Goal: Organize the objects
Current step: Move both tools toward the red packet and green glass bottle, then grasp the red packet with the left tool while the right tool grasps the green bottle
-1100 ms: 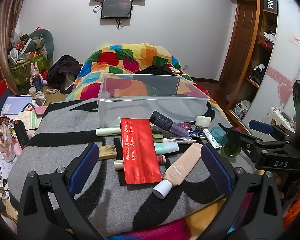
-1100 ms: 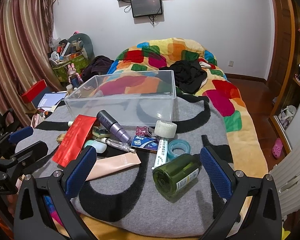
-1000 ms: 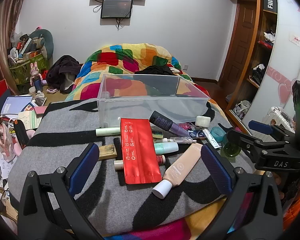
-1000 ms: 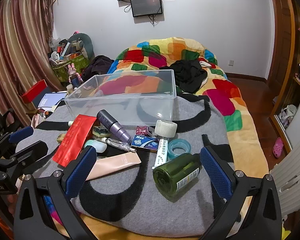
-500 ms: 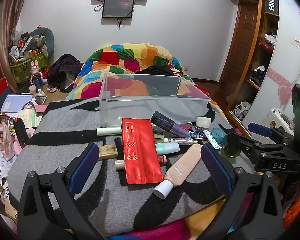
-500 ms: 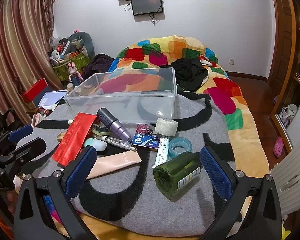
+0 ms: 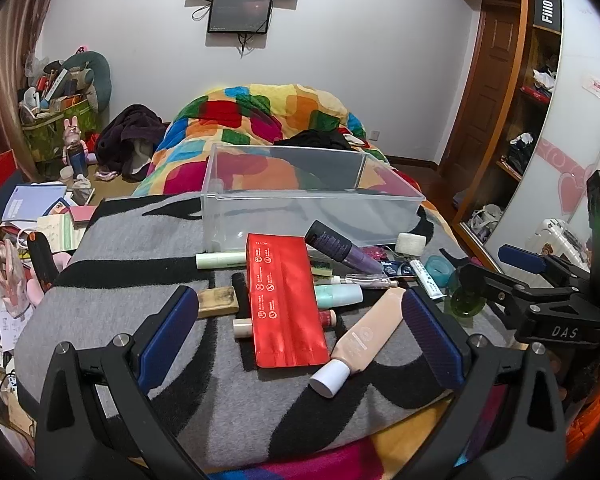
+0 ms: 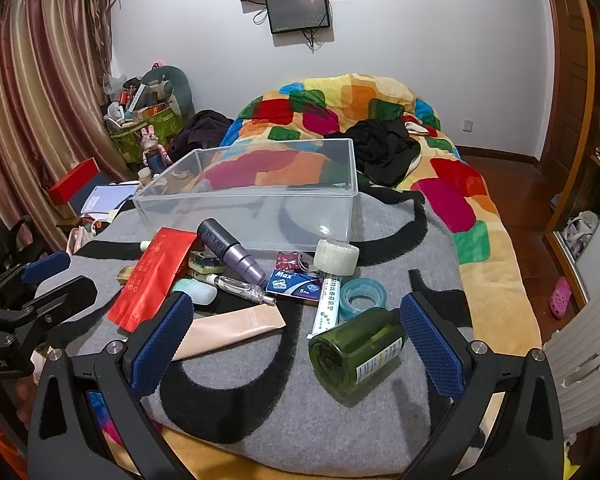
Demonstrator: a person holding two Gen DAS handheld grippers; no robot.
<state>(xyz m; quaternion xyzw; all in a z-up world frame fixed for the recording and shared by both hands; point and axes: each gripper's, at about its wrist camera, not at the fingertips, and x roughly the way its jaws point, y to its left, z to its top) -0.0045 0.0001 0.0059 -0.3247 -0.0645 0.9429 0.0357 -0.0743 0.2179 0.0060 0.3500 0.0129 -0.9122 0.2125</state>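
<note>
Start of the sorting task, both tools raised over a bed spread with a grey-and-black blanket. The left tongs stand apart, empty, framing the red pouch and the peach tube, whose white cap points toward the camera. The right tongs are likewise apart and empty, the green glass bottle lying on its side between their blue pads with its base toward the lens, probably the nearest candidate for a first grasp. The remaining items form 1 loose heap just in front of the clear plastic bin, which holds nothing: purple bottle, white tape roll, blue tape ring, "Max" box, white ointment tube. Placing the bin directly behind the heap keeps each transfer short; the open top and low walls suit dropping items from above. The bottle, being round and smooth, may roll on the soft blanket.
</note>
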